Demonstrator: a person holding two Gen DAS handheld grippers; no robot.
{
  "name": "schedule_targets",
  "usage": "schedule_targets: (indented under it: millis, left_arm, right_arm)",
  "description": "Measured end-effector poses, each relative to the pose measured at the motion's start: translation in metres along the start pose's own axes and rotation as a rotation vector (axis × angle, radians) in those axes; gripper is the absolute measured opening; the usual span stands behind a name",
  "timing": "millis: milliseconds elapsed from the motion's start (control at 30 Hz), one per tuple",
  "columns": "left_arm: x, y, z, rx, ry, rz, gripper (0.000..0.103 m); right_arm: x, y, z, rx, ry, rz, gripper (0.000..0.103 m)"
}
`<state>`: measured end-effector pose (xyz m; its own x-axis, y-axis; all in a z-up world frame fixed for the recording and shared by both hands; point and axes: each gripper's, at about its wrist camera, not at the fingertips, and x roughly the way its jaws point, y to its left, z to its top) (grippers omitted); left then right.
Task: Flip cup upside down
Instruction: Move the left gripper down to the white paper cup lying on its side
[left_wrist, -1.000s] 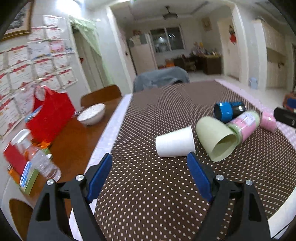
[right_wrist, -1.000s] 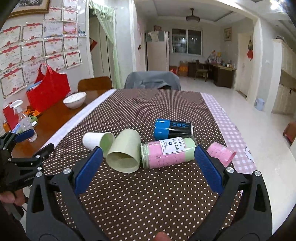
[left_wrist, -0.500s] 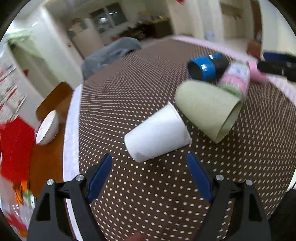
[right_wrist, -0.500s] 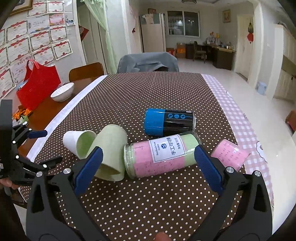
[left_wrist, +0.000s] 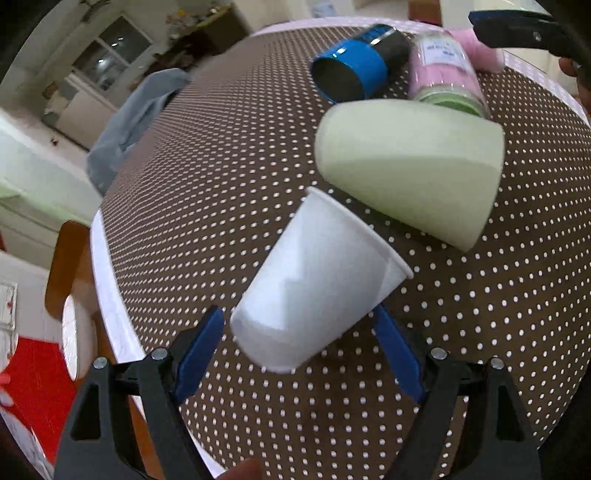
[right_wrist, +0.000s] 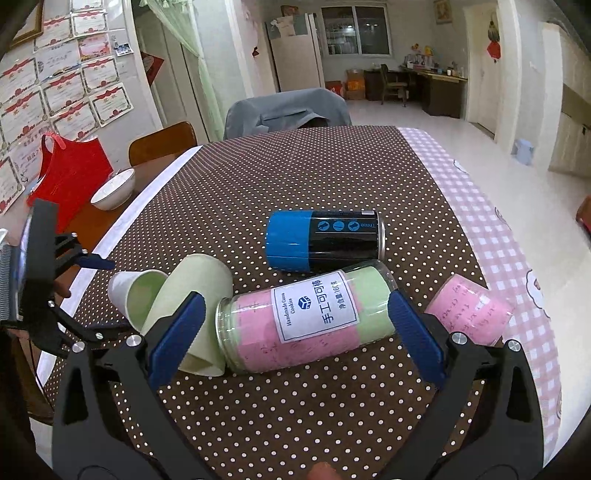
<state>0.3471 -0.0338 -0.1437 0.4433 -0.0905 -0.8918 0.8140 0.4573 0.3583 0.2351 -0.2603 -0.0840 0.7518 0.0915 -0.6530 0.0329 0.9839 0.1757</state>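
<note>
The white paper cup (left_wrist: 317, 284) lies on its side on the dotted cloth of the desk (left_wrist: 221, 155), near the left edge, its closed base toward the left tongs (left_wrist: 299, 354) and its open rim pointing away toward the pale green cup (left_wrist: 410, 166), which also lies on its side and looks to be touching or almost touching that rim. The left tongs are spread wide, gripping nothing, their blue pads standing either side of the cup's base end; whether a pad already touches the wall cannot be told. The right tongs (right_wrist: 295, 336) are likewise released and empty, straddling the pink and green jar (right_wrist: 306, 321) without clamping it, with the blue and black can (right_wrist: 325, 240) just beyond and a small pink cup (right_wrist: 472, 314) off to the right. The step in hand appears to be the grasp on the white cup. To do it well, bring the pads further along the body so they bear on the middle of the wall rather than the narrow base, and close gently, since thin paper would likely crumple or squirt out forward. Lift it free of the green cup before turning, then rotate the wrist until the rim faces down and set it flat on a bare stretch of cloth.
</note>
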Motion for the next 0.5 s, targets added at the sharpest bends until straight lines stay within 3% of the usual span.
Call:
schedule_targets:
  millis: [233,500]
  left_arm:
    - [0.018,0.005,0.012,-0.004,0.003,-0.043,0.082]
    - [0.036,0.022,0.027,-0.054,0.011,-0.027,0.082]
  right_arm:
    - [0.007,-0.004,0.001,0.011,0.016,-0.009,0.097]
    - [0.010,-0.005,0.000,0.019,0.023,-0.011,0.097]
